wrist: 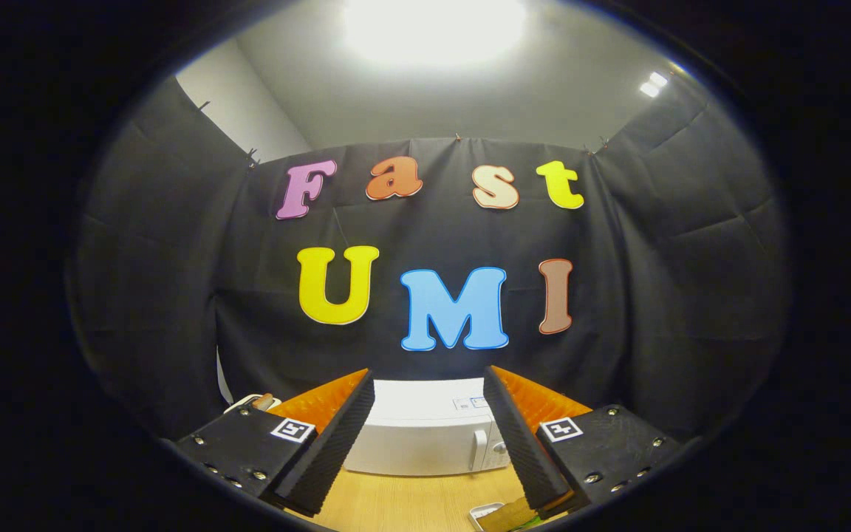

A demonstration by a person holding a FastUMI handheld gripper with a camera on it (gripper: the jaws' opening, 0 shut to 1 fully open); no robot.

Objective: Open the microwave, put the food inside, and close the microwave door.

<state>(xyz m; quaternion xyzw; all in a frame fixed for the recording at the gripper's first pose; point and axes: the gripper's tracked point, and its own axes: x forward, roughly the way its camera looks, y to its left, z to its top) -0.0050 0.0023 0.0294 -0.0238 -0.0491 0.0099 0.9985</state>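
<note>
Gripper view: gripper held above a wooden tabletop, fingers spread wide apart and pinching nothing. Beyond and between the fingers, white microwave standing on the tabletop against the black cloth wall, door closed, vertical handle and a knob toward its right side. Just beside the right finger, close below it, corner of a white tray holding food, partly hidden; behind the left finger, a white object, too hidden to identify.

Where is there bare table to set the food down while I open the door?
Bare wooden table lies between the open jaws of the gripper, in front of the shut microwave. It is crowded by the right finger, where a tray lies.
</note>
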